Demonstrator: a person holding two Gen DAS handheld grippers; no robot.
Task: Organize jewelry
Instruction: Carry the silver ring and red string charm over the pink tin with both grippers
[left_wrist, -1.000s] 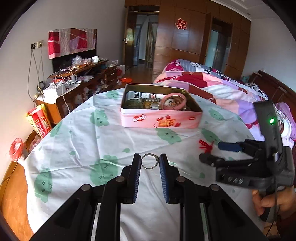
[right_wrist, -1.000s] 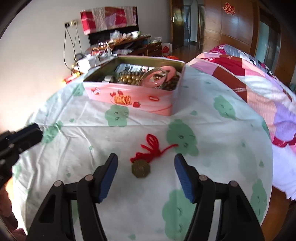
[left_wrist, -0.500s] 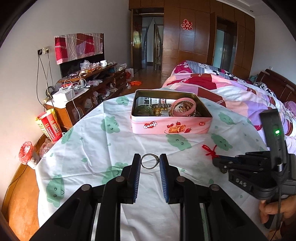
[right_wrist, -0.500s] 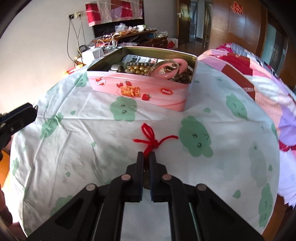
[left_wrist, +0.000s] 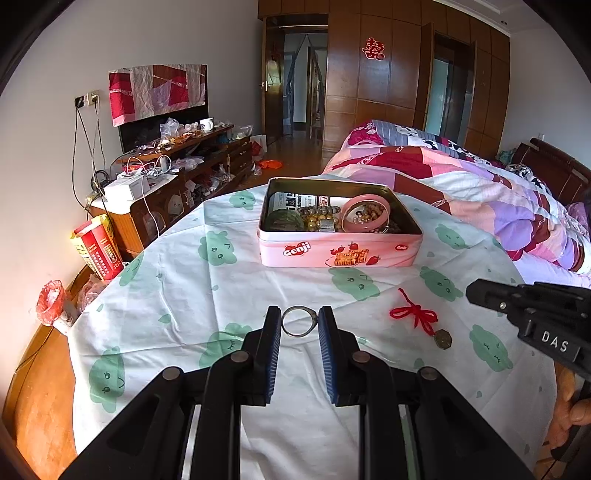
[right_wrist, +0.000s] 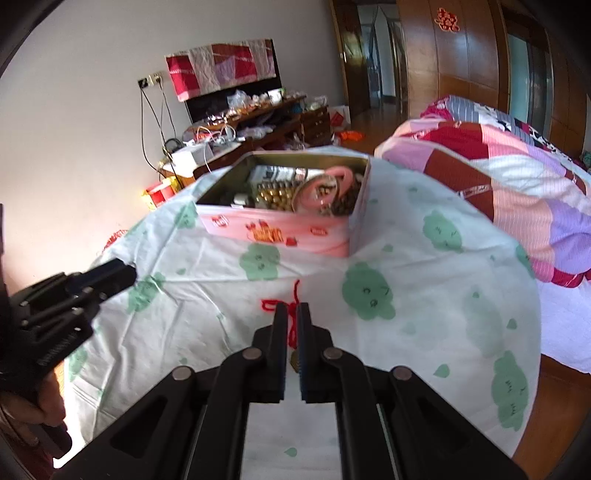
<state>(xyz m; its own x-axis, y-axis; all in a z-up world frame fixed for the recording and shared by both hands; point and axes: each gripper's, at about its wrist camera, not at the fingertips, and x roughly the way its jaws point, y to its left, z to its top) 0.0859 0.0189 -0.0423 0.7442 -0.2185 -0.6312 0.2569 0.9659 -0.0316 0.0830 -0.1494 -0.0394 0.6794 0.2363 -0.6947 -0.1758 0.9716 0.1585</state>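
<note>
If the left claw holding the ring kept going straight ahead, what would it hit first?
Probably the tablecloth just before the pink tin, since the left gripper, shut on the ring, tilts downward. Depth is unclear; it might reach the tin's front wall.

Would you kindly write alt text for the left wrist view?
The left gripper pinches a metal ring between its jaws, over a cloth-covered table. Beyond stands an open pink tin of bracelets and beads; a red-corded coin charm lies at right, near the right gripper.
</note>
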